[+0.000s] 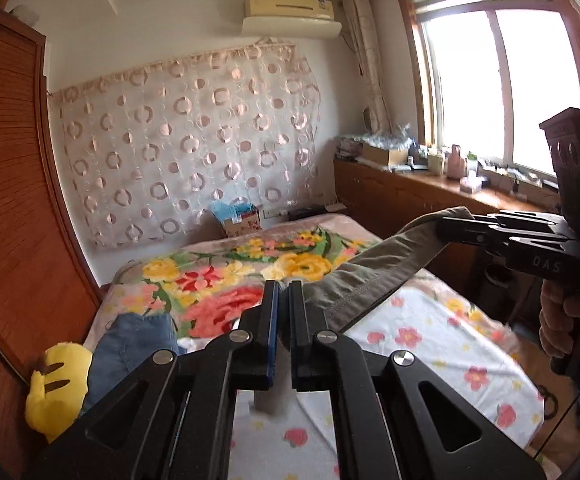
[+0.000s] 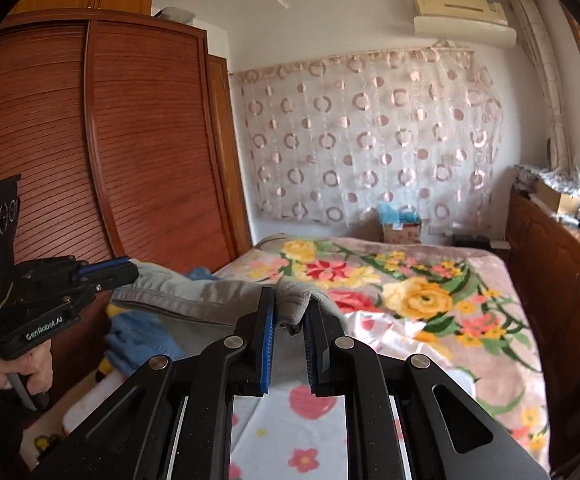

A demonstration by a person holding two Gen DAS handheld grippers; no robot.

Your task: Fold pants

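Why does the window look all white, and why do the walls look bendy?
Left wrist view: the window is blown out by daylight, so nothing outside shows. Right wrist view: the fisheye lens bows the wardrobe, and dark corners ring the picture.

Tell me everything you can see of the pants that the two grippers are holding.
The pants are olive-grey woven cloth, cotton-like, with stitched seams. They hang stretched in the air above the floral bedspread, an edge pulled taut between the two grippers. The left gripper is shut on one end and the right gripper is shut on a bunched fold at the other. The rest droops below, out of sight.
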